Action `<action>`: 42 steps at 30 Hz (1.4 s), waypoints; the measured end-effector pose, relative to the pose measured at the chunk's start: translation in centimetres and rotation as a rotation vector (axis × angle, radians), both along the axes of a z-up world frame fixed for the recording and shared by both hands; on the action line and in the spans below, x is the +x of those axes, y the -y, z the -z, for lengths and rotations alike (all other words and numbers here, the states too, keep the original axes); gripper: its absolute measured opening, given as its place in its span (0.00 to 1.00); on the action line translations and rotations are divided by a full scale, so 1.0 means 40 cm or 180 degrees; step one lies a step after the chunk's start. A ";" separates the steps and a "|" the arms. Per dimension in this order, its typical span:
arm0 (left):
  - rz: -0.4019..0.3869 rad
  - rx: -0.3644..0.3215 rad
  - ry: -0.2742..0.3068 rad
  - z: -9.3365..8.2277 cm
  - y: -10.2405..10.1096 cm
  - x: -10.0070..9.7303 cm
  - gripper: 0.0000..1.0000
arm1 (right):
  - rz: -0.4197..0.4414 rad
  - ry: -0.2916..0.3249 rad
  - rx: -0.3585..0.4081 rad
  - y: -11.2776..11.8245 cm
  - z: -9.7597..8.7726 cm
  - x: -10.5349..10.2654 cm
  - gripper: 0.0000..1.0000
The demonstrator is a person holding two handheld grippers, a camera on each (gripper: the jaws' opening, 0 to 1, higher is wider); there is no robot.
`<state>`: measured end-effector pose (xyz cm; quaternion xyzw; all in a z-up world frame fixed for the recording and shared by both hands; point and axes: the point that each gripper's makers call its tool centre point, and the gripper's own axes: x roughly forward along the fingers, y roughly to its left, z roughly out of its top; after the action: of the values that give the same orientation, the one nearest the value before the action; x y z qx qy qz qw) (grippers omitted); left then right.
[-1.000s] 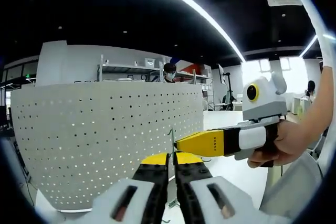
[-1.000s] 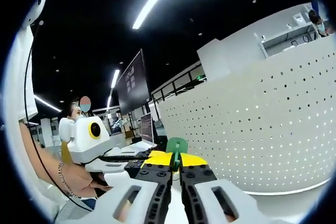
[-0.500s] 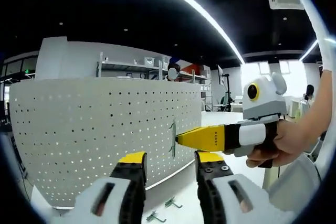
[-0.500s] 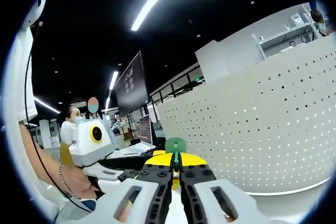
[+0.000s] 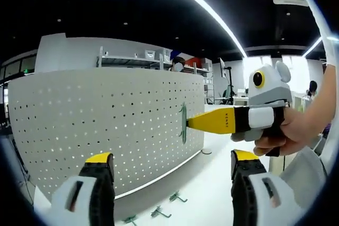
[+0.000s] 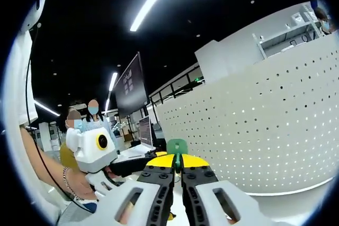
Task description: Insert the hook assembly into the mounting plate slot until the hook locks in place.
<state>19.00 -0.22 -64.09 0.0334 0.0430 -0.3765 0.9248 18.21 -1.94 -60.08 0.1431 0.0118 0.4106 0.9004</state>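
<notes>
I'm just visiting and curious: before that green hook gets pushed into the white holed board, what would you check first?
1. Right gripper shut on the green hook: ok.
2. Left gripper open, away from the hook: ok.
3. Hook held at the pegboard face: ok.
4. Hook seated and locked: cannot tell.
5. Spare hooks lying below the board, out of the way: ok.

Small dark lettering printed along the yellow jaw of the right gripper (image 5: 186, 121), centre-right of frame; too small to read.
</notes>
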 end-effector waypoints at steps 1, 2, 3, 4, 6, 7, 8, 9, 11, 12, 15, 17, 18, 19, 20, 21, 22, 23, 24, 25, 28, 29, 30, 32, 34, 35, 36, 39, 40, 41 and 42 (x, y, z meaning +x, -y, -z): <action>-0.0001 0.0002 -0.0003 0.001 0.000 0.000 0.95 | 0.0002 0.0001 -0.0002 0.000 0.000 0.000 0.01; -0.0008 0.0006 0.0000 0.002 -0.002 0.001 0.94 | 0.0003 0.0004 -0.0007 0.000 0.000 0.001 0.01; -0.0013 0.0011 0.0002 0.002 -0.002 0.001 0.94 | 0.0007 0.0002 -0.0004 0.000 -0.001 0.001 0.01; -0.0014 0.0010 -0.0002 0.003 -0.002 0.001 0.93 | 0.0010 0.0004 -0.0004 0.000 -0.002 0.002 0.01; -0.0013 0.0004 -0.0010 0.005 -0.002 0.000 0.92 | 0.0036 0.0027 -0.0018 0.002 -0.008 0.005 0.01; -0.0018 0.0009 -0.0009 0.006 -0.003 0.000 0.91 | 0.0107 0.0079 -0.0075 0.008 -0.016 0.013 0.01; -0.0030 0.0014 -0.0031 0.010 -0.006 0.000 0.91 | 0.0207 0.0131 -0.0173 0.018 -0.019 0.023 0.01; -0.0033 0.0007 -0.0058 0.014 -0.008 -0.001 0.90 | 0.0266 0.0167 -0.0235 0.022 -0.025 0.029 0.01; -0.0042 0.0010 -0.0097 0.027 -0.014 -0.003 0.89 | 0.0463 0.0272 -0.0395 0.041 -0.044 0.051 0.01; -0.0036 0.0014 -0.0116 0.031 -0.016 -0.006 0.88 | 0.0478 0.0274 -0.0372 0.043 -0.052 0.055 0.01; -0.0022 0.0055 -0.0181 0.053 -0.024 -0.015 0.88 | 0.0536 0.0280 -0.0383 0.056 -0.067 0.074 0.01; -0.0025 0.0089 -0.0220 0.065 -0.032 -0.022 0.88 | 0.0580 0.0319 -0.0389 0.065 -0.082 0.090 0.01; -0.0022 0.0089 -0.0225 0.067 -0.035 -0.025 0.87 | 0.0594 0.0335 -0.0401 0.067 -0.086 0.094 0.01; -0.0026 0.0085 -0.0237 0.071 -0.040 -0.029 0.87 | 0.0595 0.0340 -0.0403 0.068 -0.089 0.098 0.01; -0.0028 0.0086 -0.0246 0.073 -0.044 -0.031 0.87 | 0.0612 0.0346 -0.0399 0.071 -0.095 0.104 0.01; -0.0028 0.0086 -0.0249 0.075 -0.047 -0.034 0.86 | 0.0625 0.0356 -0.0393 0.073 -0.100 0.107 0.01; -0.0031 0.0089 -0.0258 0.078 -0.050 -0.037 0.86 | 0.0652 0.0353 -0.0400 0.077 -0.102 0.115 0.01; -0.0035 0.0094 -0.0271 0.082 -0.055 -0.040 0.86 | 0.0671 0.0343 -0.0403 0.080 -0.102 0.121 0.01; -0.0037 0.0096 -0.0276 0.084 -0.059 -0.043 0.86 | 0.0690 0.0343 -0.0402 0.082 -0.105 0.127 0.01; -0.0041 0.0102 -0.0286 0.088 -0.064 -0.046 0.86 | 0.0709 0.0342 -0.0406 0.084 -0.107 0.132 0.01; -0.0041 0.0115 -0.0314 0.097 -0.076 -0.055 0.86 | 0.0761 0.0344 -0.0419 0.088 -0.114 0.146 0.01; -0.0044 0.0119 -0.0314 0.099 -0.080 -0.058 0.86 | 0.0777 0.0353 -0.0424 0.089 -0.117 0.150 0.01; -0.0054 0.0126 -0.0325 0.103 -0.088 -0.060 0.86 | 0.0799 0.0354 -0.0434 0.091 -0.121 0.156 0.01; -0.0067 0.0105 -0.0349 0.106 -0.098 -0.066 0.86 | 0.0846 0.0358 -0.0442 0.096 -0.126 0.169 0.01; -0.0068 0.0113 -0.0364 0.113 -0.107 -0.072 0.86 | 0.0890 0.0363 -0.0466 0.099 -0.130 0.180 0.01; -0.0067 0.0117 -0.0372 0.116 -0.110 -0.075 0.86 | 0.0906 0.0360 -0.0463 0.100 -0.132 0.185 0.01; -0.0065 0.0122 -0.0378 0.117 -0.113 -0.078 0.86 | 0.0942 0.0368 -0.0478 0.103 -0.134 0.193 0.01; -0.0067 0.0128 -0.0396 0.122 -0.124 -0.086 0.85 | 0.1004 0.0374 -0.0499 0.107 -0.139 0.209 0.01; -0.0070 0.0123 -0.0400 0.122 -0.127 -0.089 0.85 | 0.1009 0.0371 -0.0496 0.107 -0.139 0.211 0.01; -0.0074 0.0124 -0.0400 0.124 -0.131 -0.092 0.85 | 0.1037 0.0364 -0.0499 0.108 -0.140 0.218 0.01; -0.0075 0.0130 -0.0411 0.125 -0.134 -0.093 0.85 | 0.1056 0.0365 -0.0514 0.109 -0.139 0.222 0.01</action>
<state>15.27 5.14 -69.11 0.0275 0.1106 -0.3660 0.9236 27.10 -6.29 -54.52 0.0468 -0.0303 0.2617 0.9635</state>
